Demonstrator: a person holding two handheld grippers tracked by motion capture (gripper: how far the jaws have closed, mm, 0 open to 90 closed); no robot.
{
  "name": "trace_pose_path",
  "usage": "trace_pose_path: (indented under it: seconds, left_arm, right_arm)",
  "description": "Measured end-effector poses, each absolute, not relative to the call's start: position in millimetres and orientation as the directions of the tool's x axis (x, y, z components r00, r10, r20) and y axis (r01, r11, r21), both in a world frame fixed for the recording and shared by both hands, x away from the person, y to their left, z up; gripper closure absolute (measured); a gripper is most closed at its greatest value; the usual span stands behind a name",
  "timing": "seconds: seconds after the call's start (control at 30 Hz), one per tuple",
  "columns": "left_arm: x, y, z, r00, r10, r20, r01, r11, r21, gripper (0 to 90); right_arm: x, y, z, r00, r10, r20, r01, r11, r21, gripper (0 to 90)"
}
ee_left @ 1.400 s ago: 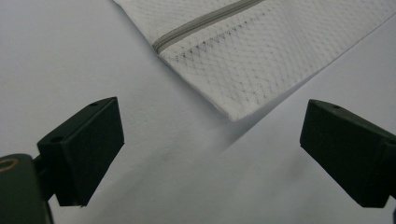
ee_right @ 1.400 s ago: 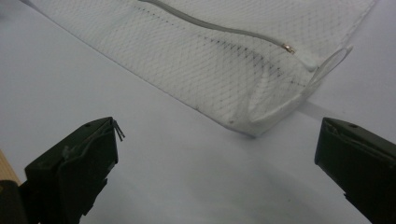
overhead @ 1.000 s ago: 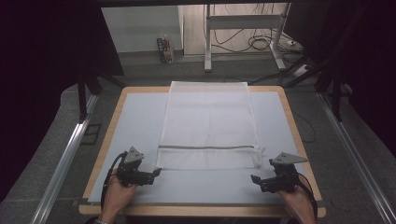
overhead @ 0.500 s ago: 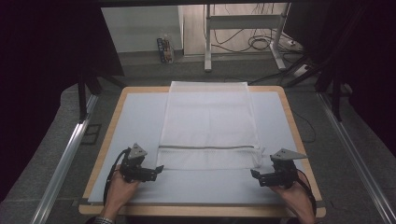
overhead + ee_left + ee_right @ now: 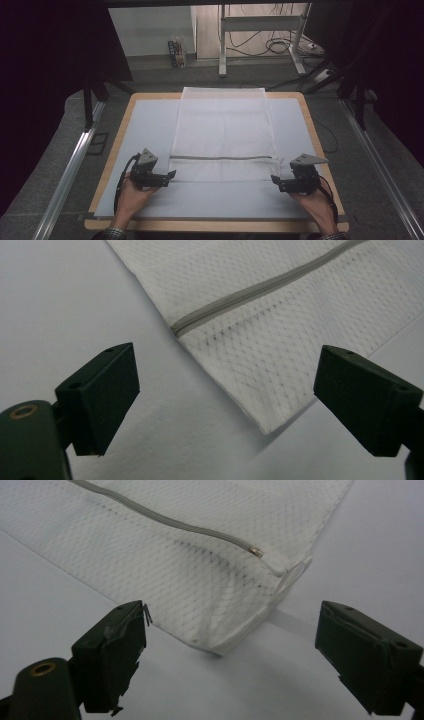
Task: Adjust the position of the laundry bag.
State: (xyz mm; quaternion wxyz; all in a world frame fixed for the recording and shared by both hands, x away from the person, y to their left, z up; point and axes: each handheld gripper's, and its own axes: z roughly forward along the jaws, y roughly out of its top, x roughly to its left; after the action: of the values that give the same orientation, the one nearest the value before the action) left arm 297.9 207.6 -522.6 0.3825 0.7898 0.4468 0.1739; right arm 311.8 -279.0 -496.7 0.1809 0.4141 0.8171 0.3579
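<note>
Corners first — with the jaws of both the left gripper [image 5: 169, 175] and right gripper [image 5: 275, 180] parted and just narrowing on nothing, slide each squarely over its near corner of the mesh laundry bag [image 5: 222, 135], lower centre of frame, before pinching.

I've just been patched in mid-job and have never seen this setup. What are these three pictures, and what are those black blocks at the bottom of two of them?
No robot arm here: a person holds a hand-held two-jaw tool in each hand. The high view looks down on the table from above the person's side, with the left gripper and right gripper near its front edge. The other two pictures come from cameras riding on each tool; the black blocks are that tool's own jaws.

A white mesh laundry bag with a grey zipper lies flat on the pale mat. Each gripper faces one near corner of it. Both pairs of jaws have just been closing a little, yet stand open with nothing between them. Nothing is held.
</note>
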Motion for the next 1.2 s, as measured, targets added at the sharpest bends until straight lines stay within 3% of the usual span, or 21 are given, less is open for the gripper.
trace_pose_path:
  seconds: [0.33,0.7,1.03,1.1,1.2]
  left_arm:
    - [307,204,-525,0.539,0.842,-0.017,0.567,-0.348,0.746,23.7]
    - [324,206,-529,0.526,0.85,-0.024,0.578,-0.336,0.744,34.5]
    - [327,201,-538,0.518,0.855,0.015,0.614,-0.384,0.69,42.8]
    - [328,201,-541,0.523,0.852,-0.015,0.623,-0.37,0.689,44.4]
    - [329,201,-541,0.533,0.844,-0.055,0.633,-0.355,0.688,54.3]
  right_arm:
    - [329,-278,-499,-0.584,0.811,-0.033,0.558,0.43,0.709,38.1]
    - [345,-277,-495,-0.582,0.812,-0.034,0.549,0.423,0.721,48.4]
    - [351,-269,-506,-0.616,0.788,-0.023,0.592,0.482,0.645,59.6]
    - [352,-268,-510,-0.616,0.787,-0.034,0.607,0.501,0.616,62.1]
    - [353,-268,-511,-0.606,0.795,-0.023,0.619,0.489,0.615,68.5]
